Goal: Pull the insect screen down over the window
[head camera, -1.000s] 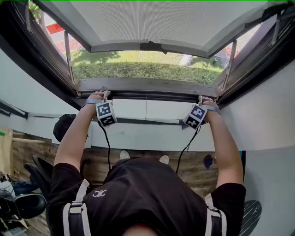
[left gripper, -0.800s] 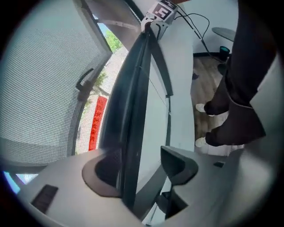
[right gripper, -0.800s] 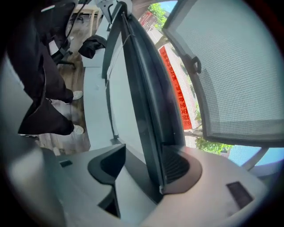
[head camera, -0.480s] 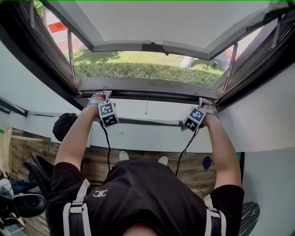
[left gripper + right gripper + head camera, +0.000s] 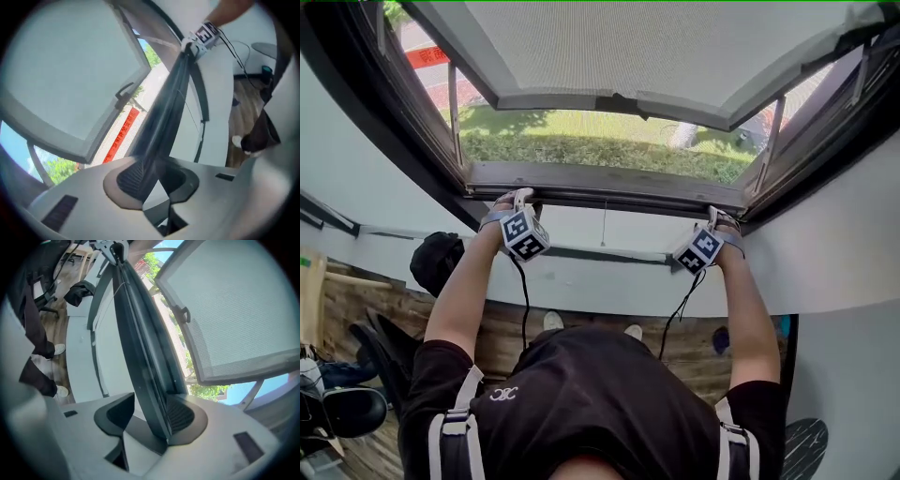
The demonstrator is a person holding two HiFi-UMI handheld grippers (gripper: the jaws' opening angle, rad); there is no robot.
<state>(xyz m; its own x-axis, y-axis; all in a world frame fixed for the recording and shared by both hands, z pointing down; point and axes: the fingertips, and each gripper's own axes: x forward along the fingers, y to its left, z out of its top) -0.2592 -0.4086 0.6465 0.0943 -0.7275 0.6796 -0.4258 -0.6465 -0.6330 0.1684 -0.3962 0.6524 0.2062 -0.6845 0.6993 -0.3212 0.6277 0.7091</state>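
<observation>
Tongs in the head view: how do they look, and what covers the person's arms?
The left tongs and the right tongs each carry a white cube with black square markers and trail a thin black cable. Their bodies are pale grey with dark ribbed pads. Short black sleeves; grey shoulder straps. Both pairs of jaws have just been closing, a dark bar between them.

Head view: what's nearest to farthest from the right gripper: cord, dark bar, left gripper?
1. Dark bar, between the right gripper's jaws, which just narrowed a little.
2. Cord, hanging mid-window.
3. Left gripper, far left end, jaws just closing round the bar.
</observation>
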